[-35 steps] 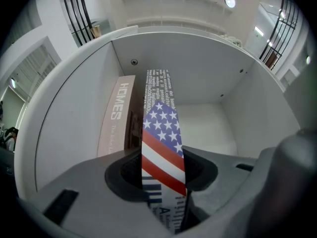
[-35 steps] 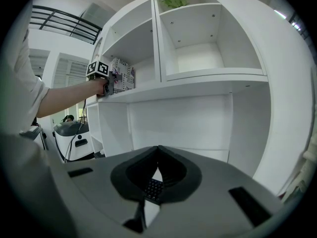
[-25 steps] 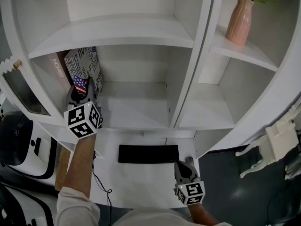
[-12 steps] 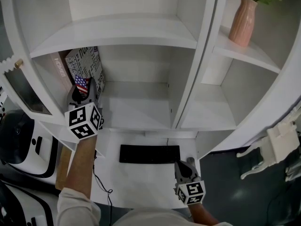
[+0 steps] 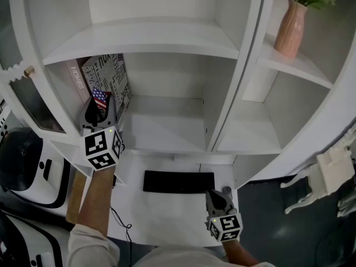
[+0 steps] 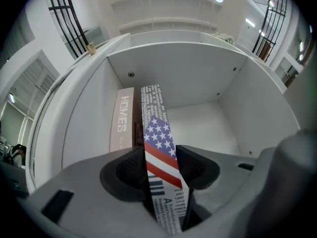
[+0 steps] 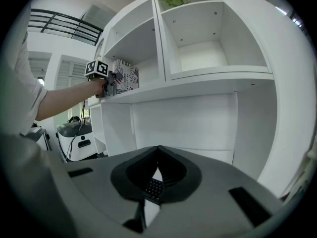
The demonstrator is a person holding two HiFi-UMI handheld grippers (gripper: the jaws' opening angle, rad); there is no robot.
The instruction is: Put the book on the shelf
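A book (image 5: 105, 78) with black-and-white print and a flag on its spine (image 6: 158, 138) stands in the left corner of the shelf compartment (image 5: 161, 132). It leans beside a pale book marked HOMES (image 6: 125, 118). My left gripper (image 5: 100, 109) reaches into that corner and the flag spine runs between its jaws (image 6: 161, 155). The jaws have just been opening and are open, with the pads close beside the spine. My right gripper (image 5: 214, 197) hangs low over the desk, shut and empty (image 7: 158, 150).
A black keyboard (image 5: 178, 181) lies on the white desk below the shelf. A pink vase (image 5: 290, 29) with a plant stands on the upper right shelf. A glass cabinet door (image 5: 25, 99) hangs open at the left. The compartment floor right of the books is bare.
The left gripper's jaws have spread slightly around the book, which stays in the shelf corner. The right gripper has kept still.
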